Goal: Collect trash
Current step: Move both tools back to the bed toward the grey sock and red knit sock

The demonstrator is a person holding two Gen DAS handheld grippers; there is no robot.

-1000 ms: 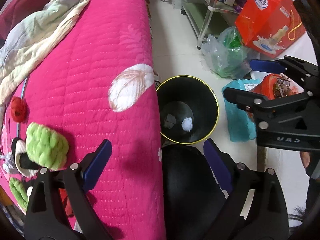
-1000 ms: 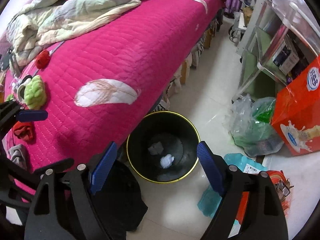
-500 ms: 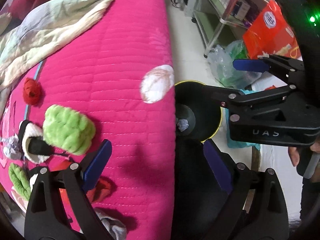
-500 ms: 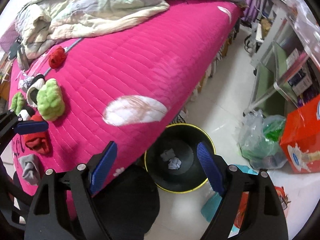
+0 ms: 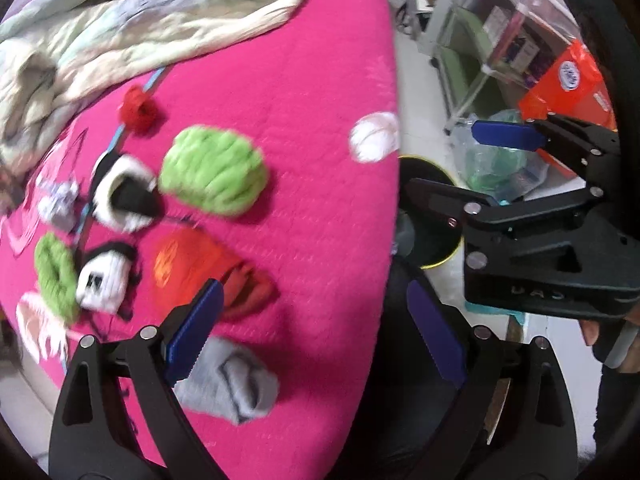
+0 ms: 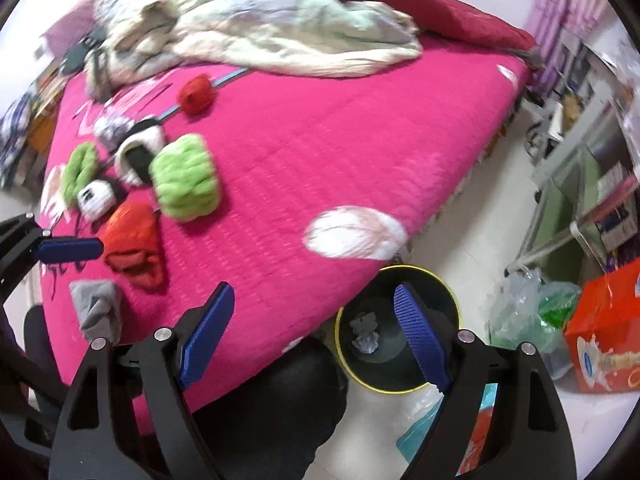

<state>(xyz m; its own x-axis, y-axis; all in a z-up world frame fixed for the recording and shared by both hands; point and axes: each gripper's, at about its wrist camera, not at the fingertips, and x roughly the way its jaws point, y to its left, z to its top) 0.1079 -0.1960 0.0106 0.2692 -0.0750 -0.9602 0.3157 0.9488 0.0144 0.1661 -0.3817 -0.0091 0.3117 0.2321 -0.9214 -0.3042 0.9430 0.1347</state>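
Both claws stand wide apart and carry nothing. Under the right gripper [image 6: 316,334] the black bin [image 6: 450,300] stands on the floor beside the pink bed [image 6: 320,140], with crumpled paper [image 6: 366,336] inside. The left gripper [image 5: 316,334] hangs over the bed edge, near a grey sock [image 5: 236,384].

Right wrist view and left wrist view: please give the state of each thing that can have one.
left gripper: open, holds nothing
right gripper: open, holds nothing
black trash bin: upright on the floor, crumpled paper inside
gray sock: crumpled on the bed
pale blanket: bunched up
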